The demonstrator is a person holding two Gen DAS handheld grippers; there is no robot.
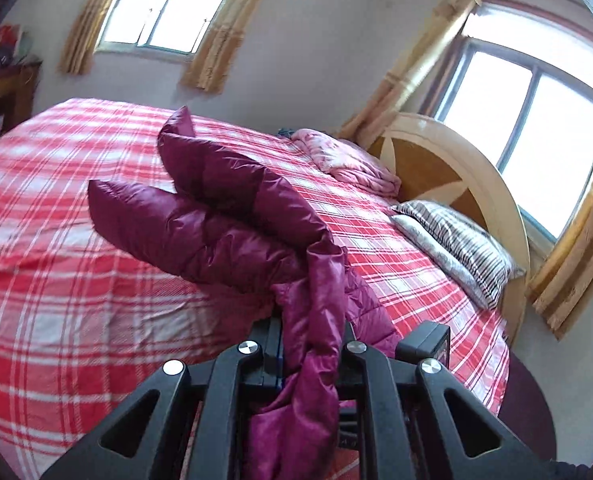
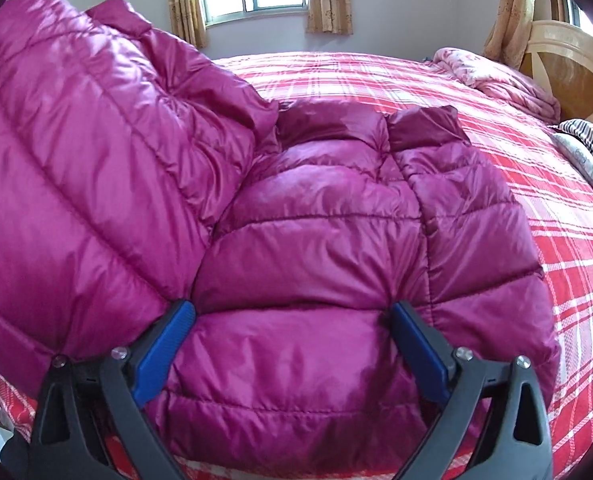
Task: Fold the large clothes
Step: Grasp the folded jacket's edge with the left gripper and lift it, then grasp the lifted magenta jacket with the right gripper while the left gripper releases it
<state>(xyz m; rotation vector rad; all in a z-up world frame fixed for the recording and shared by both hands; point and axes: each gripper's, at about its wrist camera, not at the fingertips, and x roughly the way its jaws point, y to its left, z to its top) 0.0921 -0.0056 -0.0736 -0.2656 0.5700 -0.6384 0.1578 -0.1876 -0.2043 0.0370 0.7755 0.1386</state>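
The left gripper [image 1: 310, 356] has its black jaws clamped on a bunched fold of the shiny magenta quilted down jacket [image 1: 216, 220]. The fabric rises from between the jaws at 6 o'clock in the left wrist view and hangs back down over the linkage. From that pinch the jacket runs up toward 11 o'clock, where two puffy sleeves [image 1: 152, 220] jut out side by side above the red-and-white plaid bedspread [image 1: 56, 280].

The right gripper [image 2: 292, 320] stands with its jaws spread wide; its blue-padded fingers [image 2: 164, 344] press against the jacket's lower body, one at 7 o'clock and one at 5 o'clock, with a broad quilted panel bulging between them. In the right wrist view the jacket [image 2: 316, 240] fills the centre and left. A raised portion looms from 9 to 11 o'clock, and the rest lies flat on the bedspread [image 2: 576, 260], which shows from 12 to 4 o'clock.

Farther out, a crumpled pink floral quilt [image 1: 348, 160] lies at 1 o'clock in the left view. A black-and-white striped pillow [image 1: 460, 240] sits at 3 o'clock, just beside the cream and brown wooden headboard [image 1: 448, 168]. Bright windows with yellow curtains [image 1: 424, 60] are set in the pale walls behind.
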